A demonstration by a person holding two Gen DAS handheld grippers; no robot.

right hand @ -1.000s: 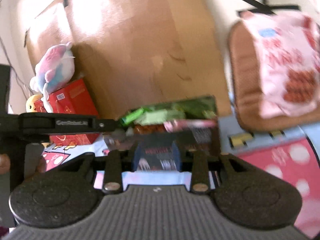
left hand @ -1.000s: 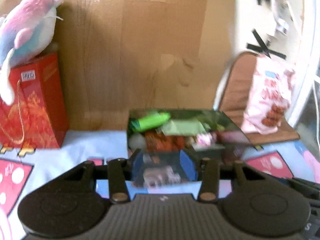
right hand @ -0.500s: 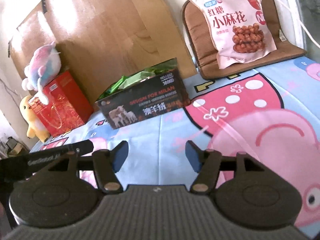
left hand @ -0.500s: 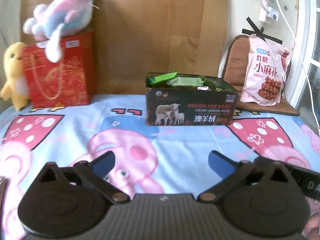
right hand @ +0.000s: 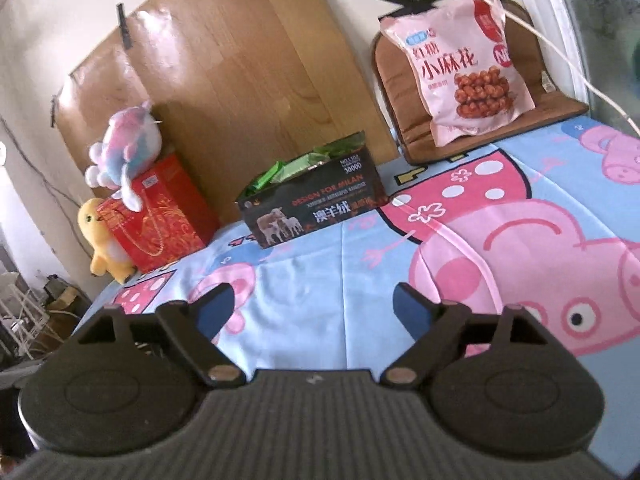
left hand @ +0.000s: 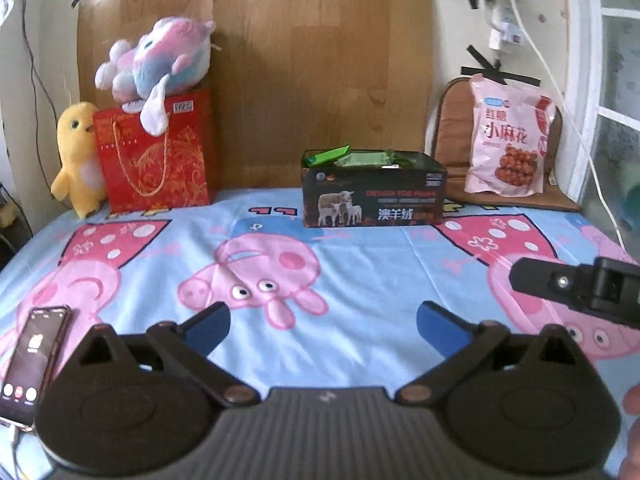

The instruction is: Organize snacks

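Left wrist view: the left gripper [left hand: 323, 326] is gaping wide and empty; the black box [left hand: 374, 202] is sitting far back on the bedsheet [left hand: 360, 276], holding green snack packets [left hand: 352, 157].

Right wrist view: the right gripper [right hand: 313, 309], having just been opening, is spreading wide, nothing between; the box is standing well beyond, packets poking out.

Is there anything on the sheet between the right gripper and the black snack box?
Nothing visible. The right gripper is open and empty, and only bare cartoon bedsheet lies between it and the black snack box. The pink snack bag leans off to the right, clear of that path.
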